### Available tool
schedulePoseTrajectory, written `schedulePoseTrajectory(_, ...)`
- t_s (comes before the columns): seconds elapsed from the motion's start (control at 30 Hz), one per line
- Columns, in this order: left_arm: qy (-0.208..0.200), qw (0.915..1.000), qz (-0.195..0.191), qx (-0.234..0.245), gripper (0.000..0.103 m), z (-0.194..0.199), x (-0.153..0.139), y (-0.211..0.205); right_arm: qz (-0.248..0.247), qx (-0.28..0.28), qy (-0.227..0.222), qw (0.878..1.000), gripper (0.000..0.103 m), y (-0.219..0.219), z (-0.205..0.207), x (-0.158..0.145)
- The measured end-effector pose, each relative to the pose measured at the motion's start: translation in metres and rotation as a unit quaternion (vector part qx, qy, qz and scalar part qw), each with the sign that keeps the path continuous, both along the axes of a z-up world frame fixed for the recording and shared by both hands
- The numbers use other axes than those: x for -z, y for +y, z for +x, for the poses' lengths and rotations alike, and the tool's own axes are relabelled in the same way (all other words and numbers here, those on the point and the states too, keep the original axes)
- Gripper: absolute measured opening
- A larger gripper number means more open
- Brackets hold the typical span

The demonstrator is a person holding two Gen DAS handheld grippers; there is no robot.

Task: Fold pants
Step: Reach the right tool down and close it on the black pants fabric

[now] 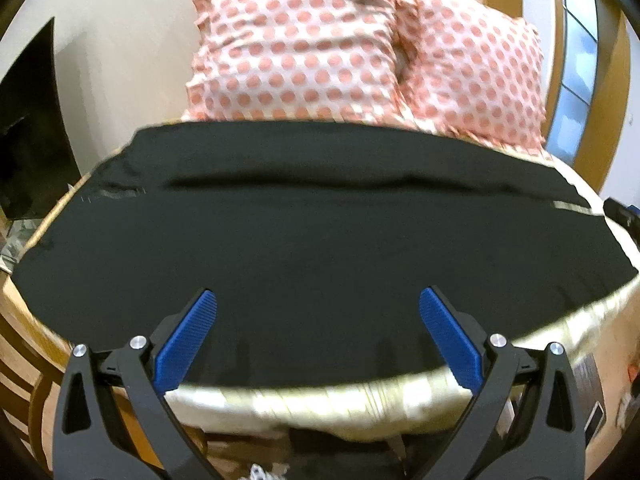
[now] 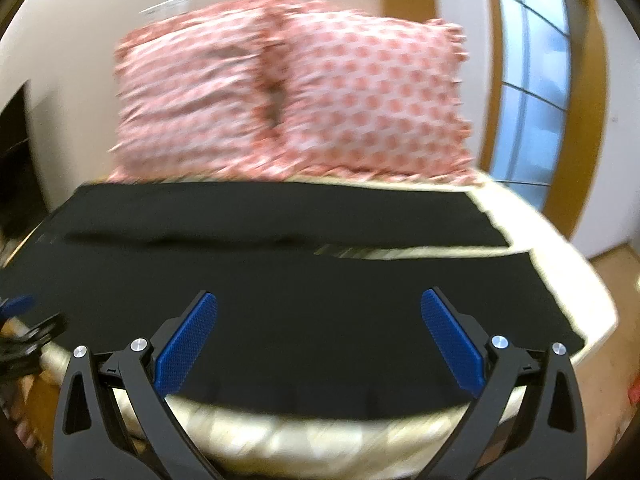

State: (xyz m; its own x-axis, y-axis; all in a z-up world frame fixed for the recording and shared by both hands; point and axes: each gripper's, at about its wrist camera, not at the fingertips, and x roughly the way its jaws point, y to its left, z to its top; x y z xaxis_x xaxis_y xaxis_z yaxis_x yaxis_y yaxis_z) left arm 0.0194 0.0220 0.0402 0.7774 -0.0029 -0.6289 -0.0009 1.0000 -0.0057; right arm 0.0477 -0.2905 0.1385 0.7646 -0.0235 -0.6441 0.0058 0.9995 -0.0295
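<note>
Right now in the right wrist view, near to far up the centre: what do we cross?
Right hand-held gripper, open → cream bed edge → black pants → polka-dot pillows → wall.

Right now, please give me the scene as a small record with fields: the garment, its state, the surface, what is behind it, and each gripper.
garment: black pants
state: spread flat, the two legs side by side, a narrow gap between them near the hems; no fold visible
surface: bed with cream cover
behind: two pillows with pink dots, standing against the wall
left gripper: fingers wide open, holding nothing, above the near edge of the pants
right gripper: fingers wide open, holding nothing, above the near edge
image quality: both views blurred
</note>
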Motion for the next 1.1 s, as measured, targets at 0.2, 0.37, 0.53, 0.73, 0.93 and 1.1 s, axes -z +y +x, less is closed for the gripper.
schedulePoseTrajectory(0.2,-0.015,0.9990,0.015,-0.040,0.101,0.044,-0.017,0.018,0.031,0.084,0.050,0.995,0.102,-0.044,0.110,0.008)
schedulePoseTrajectory(0.37,-0.007,0.9977,0.022,-0.063,0.101,0.082,-0.015,0.029,0.018,0.177,0.104,0.979,0.102,-0.081,0.211,0.037)
schedulePoseTrajectory(0.53,0.008,0.9970,0.014,-0.076,0.101,0.103,-0.003,0.040,0.048,0.286,0.157,0.944,0.079,-0.127,0.286,0.073)
schedulePoseTrajectory(0.73,0.025,0.9972,-0.016,-0.069,0.101,0.109,0.005,0.047,0.040,0.369,0.191,0.909,0.070,-0.158,0.332,0.107)
schedulePoseTrajectory(0.93,0.042,0.9965,-0.032,-0.065,0.101,0.112,0.010,0.051,-0.009,0.385,0.189,0.904,0.062,-0.157,0.338,0.121)
schedulePoseTrajectory(1.1,0.044,0.9959,-0.042,-0.067,0.101,0.113,0.011,0.054,0.045,0.370,0.154,0.915,0.022,-0.161,0.300,0.112)
